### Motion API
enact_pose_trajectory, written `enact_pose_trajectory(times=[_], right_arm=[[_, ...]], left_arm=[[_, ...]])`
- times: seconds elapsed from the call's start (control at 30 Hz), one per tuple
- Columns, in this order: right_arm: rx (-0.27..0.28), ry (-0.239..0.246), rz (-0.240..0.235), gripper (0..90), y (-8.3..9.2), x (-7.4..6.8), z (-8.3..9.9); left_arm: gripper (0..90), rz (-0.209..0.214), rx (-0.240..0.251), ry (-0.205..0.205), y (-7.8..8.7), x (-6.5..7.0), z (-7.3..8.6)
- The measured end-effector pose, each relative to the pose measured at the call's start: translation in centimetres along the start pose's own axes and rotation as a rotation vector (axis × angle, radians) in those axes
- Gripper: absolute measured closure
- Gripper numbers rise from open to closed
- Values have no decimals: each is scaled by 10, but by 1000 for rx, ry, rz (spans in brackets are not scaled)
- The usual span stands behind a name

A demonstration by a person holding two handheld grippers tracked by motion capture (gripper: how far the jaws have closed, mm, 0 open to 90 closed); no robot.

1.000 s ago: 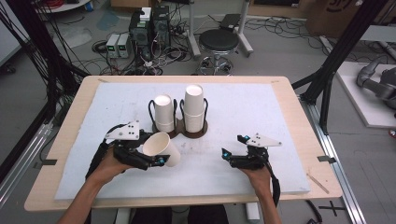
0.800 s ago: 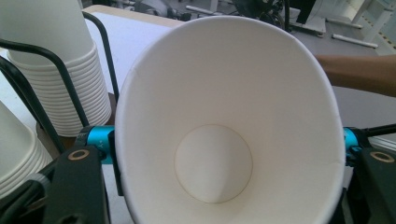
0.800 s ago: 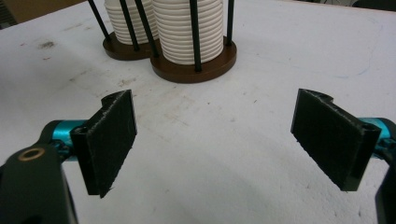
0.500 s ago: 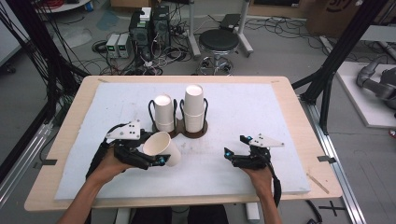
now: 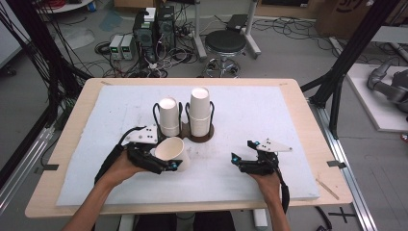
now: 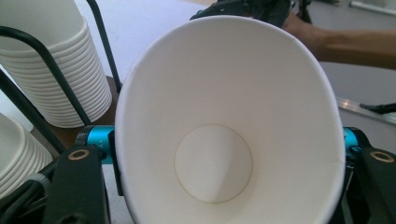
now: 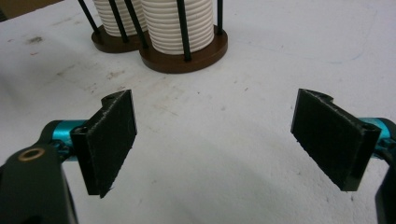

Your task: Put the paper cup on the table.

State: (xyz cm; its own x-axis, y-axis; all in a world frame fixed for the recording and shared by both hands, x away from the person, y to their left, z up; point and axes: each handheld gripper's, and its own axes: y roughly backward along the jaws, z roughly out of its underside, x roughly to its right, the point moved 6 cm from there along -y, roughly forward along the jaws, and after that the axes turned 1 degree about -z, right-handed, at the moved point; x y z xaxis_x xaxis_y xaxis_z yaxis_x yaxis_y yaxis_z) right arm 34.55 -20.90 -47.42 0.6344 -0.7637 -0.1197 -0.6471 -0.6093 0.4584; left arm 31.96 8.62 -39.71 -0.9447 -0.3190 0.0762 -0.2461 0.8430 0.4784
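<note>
Your left gripper [image 5: 166, 161] clamps a white paper cup [image 5: 169, 149], tilted, mouth toward the camera — just in front of the cup stacks [image 5: 185, 113], probably clear of the mat. Your right gripper [image 5: 240, 156] — jaws wide apart, nothing between.

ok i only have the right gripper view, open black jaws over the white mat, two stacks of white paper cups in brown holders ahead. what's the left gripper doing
Observer: The left gripper is shut on a single white paper cup, tipped on its side.
Operator: where's that from the stacks
Observer: Just in front of the shorter left stack, on the person's side.
Operator: anything inside it
Observer: No, the left gripper view shows its bare bottom.
</note>
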Motion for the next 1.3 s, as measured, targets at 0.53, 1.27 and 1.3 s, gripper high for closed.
enact_pose_trajectory(times=[0.53, 1.27, 1.3], right_arm=[[-16, 0, 11, 149, -2, 1, 4], [-20, 7, 12, 149, -3, 1, 4], [-20, 9, 11, 150, -3, 1, 4]], left_arm=[[307, -83, -185, -31, -43, -11, 2], [304, -103, -276, -33, -77, -14, 16], [304, -103, -279, -36, -77, -14, 16]])
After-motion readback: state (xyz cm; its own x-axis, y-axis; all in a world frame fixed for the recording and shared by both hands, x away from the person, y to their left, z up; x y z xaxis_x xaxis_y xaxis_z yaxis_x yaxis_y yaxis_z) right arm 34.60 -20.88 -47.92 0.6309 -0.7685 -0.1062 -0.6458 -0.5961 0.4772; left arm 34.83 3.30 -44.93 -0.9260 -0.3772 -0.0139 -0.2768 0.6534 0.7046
